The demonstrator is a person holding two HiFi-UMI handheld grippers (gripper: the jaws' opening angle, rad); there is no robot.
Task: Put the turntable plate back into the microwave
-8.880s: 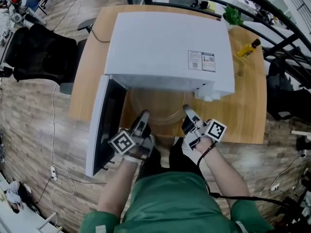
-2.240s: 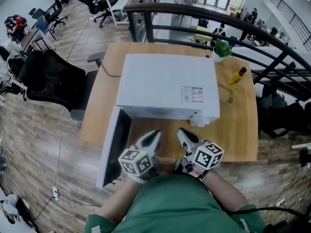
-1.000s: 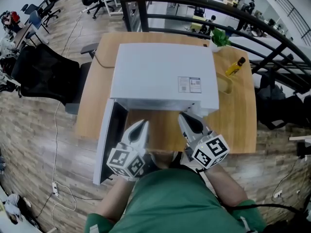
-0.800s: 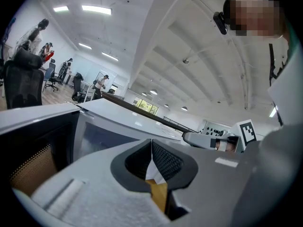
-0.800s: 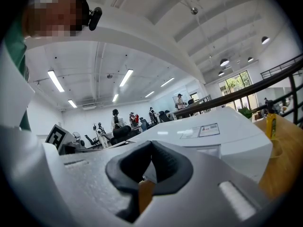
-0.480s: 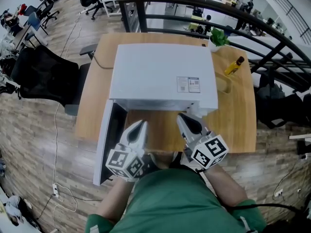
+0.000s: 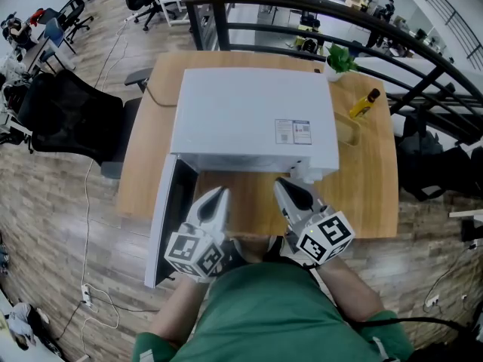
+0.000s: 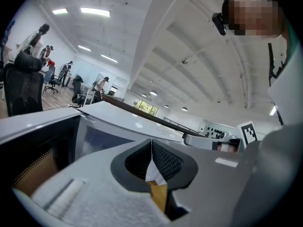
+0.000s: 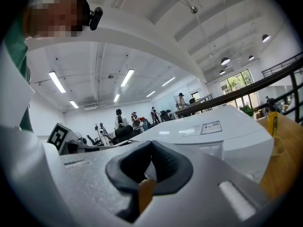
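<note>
My left gripper (image 7: 217, 196) and right gripper (image 7: 281, 187) have pulled back to the table's (image 7: 370, 194) front edge, both shut and empty. I think the plate is now inside the microwave (image 7: 249, 111).

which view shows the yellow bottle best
The head view: the yellow bottle shows whole from above, on the table to the right of the microwave. The right gripper view catches it only small and warped at the picture's right edge. The left gripper view does not show it.
</note>
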